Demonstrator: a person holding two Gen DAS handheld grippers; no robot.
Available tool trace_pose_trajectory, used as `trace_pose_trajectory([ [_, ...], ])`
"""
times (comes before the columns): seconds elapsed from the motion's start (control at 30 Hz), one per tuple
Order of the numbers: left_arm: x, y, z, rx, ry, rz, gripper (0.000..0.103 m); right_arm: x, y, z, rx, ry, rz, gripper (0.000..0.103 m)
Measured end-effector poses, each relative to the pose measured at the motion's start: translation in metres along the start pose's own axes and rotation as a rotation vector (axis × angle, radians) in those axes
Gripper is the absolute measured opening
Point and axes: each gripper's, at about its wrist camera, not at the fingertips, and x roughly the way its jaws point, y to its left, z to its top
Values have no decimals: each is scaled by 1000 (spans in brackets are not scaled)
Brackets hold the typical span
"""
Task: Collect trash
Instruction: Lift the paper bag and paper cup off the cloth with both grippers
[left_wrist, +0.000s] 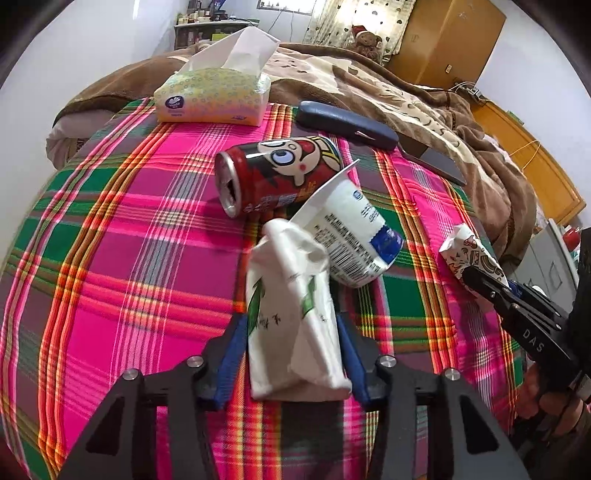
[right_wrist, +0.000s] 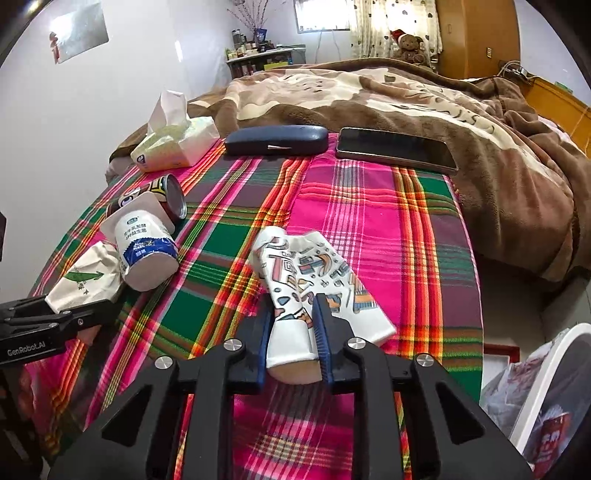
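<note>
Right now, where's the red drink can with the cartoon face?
The red cartoon-face can lies on its side on the plaid bedspread, between the tissue pack and the white yogurt cup, which leans against it.

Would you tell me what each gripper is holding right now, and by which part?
Left gripper: the crushed leaf-print cup, at its near end. Right gripper: the crushed patterned cup, near its open end.
</note>
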Motion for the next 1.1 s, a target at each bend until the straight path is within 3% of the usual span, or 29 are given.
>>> trace_pose_trajectory([
  [0.2,0,7,3,-27,-21,5,49,-2,0,-2,15,0,0,21],
  [0.4,7,1,10,-5,-32,32,57,-2,-2,-3,34,1,-2,22],
  [0.5,6,2,9,-10,-39,26,48,-5,-2,-4,38,-6,-4,22],
  [0.67,3,7,7,-29,-47,13,41,-7,-1,-7,36,-8,-7,21],
  [1.1,-33,-11,-7,19,-113,8,41,-35,2,-16,54,-58,2,21],
])
